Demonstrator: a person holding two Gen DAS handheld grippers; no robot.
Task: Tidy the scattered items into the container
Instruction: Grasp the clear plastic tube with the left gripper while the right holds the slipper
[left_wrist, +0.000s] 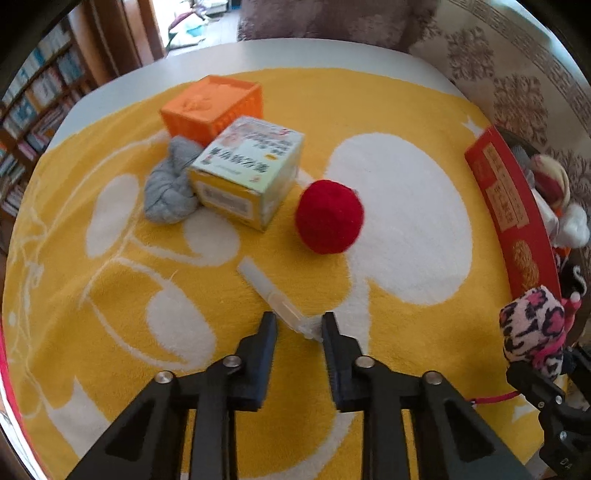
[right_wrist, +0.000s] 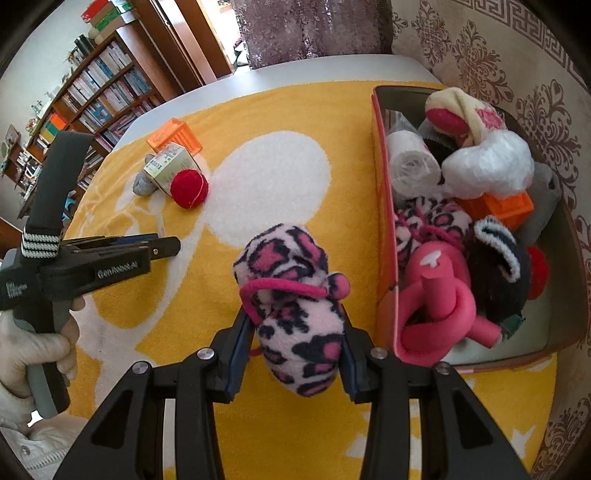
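Right gripper clamped on a pink leopard-print fleece pouch with a pink cord, held above the yellow-and-white towel covering the desk, just beside the long wall of the red cardboard container at the desk's right edge

Left gripper spread, jaws either side of the near end of a clear plastic tube lying on the towel near the middle of the desk; contact not certain

Container already well filled: rolled white cloth, white plastic bundle, orange crate, knotted pink foam tube, dark striped sock, second leopard-print piece

Left to tidy, toward the far left corner: red felt ball, green-and-yellow printed carton, grey knotted cloth, orange slatted plastic crate

Task judged past halfway; six items outside, counting pouch and tube
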